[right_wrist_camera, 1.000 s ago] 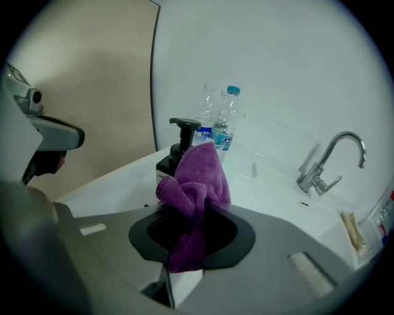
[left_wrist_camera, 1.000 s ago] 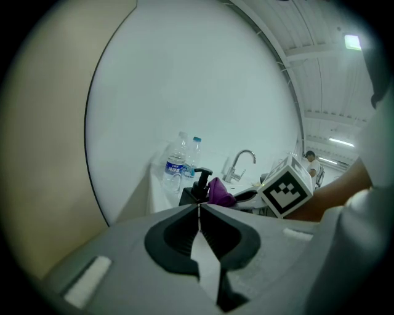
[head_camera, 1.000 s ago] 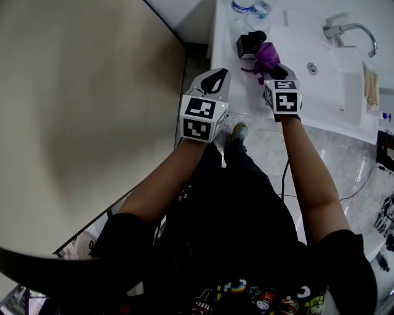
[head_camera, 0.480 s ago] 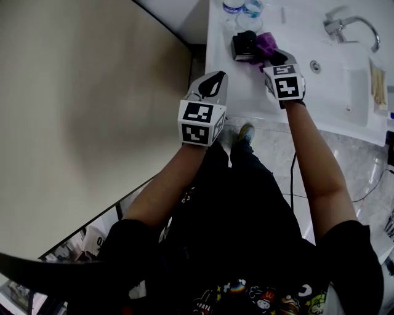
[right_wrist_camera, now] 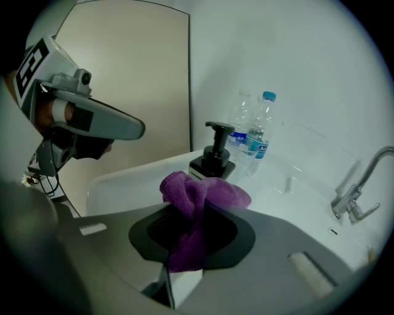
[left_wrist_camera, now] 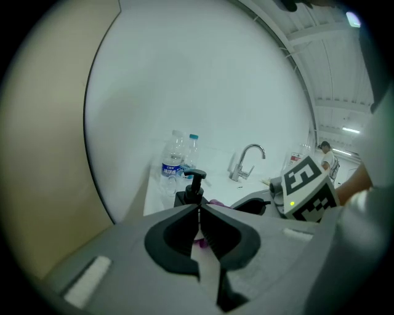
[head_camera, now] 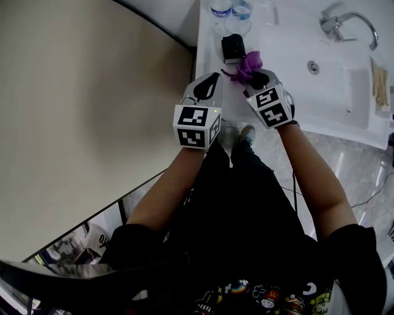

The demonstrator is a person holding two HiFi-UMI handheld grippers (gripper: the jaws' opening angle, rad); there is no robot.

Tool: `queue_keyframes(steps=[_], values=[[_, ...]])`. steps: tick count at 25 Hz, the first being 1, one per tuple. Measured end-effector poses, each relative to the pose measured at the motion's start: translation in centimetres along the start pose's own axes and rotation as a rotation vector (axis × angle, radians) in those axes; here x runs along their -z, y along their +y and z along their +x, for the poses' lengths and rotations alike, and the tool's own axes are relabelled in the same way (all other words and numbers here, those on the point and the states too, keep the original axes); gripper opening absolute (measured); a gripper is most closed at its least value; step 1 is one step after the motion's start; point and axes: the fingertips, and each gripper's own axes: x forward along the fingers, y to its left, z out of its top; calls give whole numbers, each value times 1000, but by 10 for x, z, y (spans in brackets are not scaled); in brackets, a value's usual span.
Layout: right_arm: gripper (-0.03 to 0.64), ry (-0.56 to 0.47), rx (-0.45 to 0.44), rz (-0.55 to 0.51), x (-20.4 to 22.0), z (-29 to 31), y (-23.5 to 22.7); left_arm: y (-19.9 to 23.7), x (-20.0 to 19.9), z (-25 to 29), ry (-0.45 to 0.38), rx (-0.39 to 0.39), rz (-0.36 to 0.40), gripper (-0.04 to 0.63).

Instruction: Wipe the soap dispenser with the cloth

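Note:
The black pump soap dispenser (head_camera: pixel 233 47) stands on the white counter's left part, near its corner. My right gripper (head_camera: pixel 253 75) is shut on a bunched purple cloth (head_camera: pixel 247 64), which hangs just in front and right of the dispenser; I cannot tell whether they touch. In the right gripper view the cloth (right_wrist_camera: pixel 200 197) bulges out of the jaws, with the dispenser (right_wrist_camera: pixel 214 157) right behind it. My left gripper (head_camera: pixel 212 79) hovers at the counter's front left edge, shut and empty. In the left gripper view it (left_wrist_camera: pixel 198 209) aims at the dispenser (left_wrist_camera: pixel 192 187).
Two water bottles (head_camera: pixel 231 8) stand behind the dispenser by the wall. The sink basin (head_camera: pixel 332 67) with a chrome faucet (head_camera: pixel 345 23) lies to the right. A beige wall (head_camera: pixel 92 92) runs along the left. The person's legs and a shoe (head_camera: pixel 246 132) are below.
The right gripper pushed the cloth up against the dispenser, then drew back toward the counter's front and rolled, so its cube now sits tilted. The left gripper crept toward the counter.

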Motion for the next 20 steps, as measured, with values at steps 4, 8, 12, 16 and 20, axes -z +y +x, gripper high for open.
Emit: queue_keyframes(steps=[4,8,12,16,20], values=[[101,-36,-37,-15,-19,1,32,10,3,-5,-15,-6,-7,11],[101,-84,-41,-29,-48,6,55,27,2,-17,-36,-16,-13,11],[101,-113,-5,-40,-80,19,66,51,3,-33,-44,-28,-19,11],[101,-126,29,-27,-103,40,65,74,0,-43,-48,-40,-20,11],[101,-129,82,-17,-117,58,58,92,0,-51,-46,-48,-14,11]])
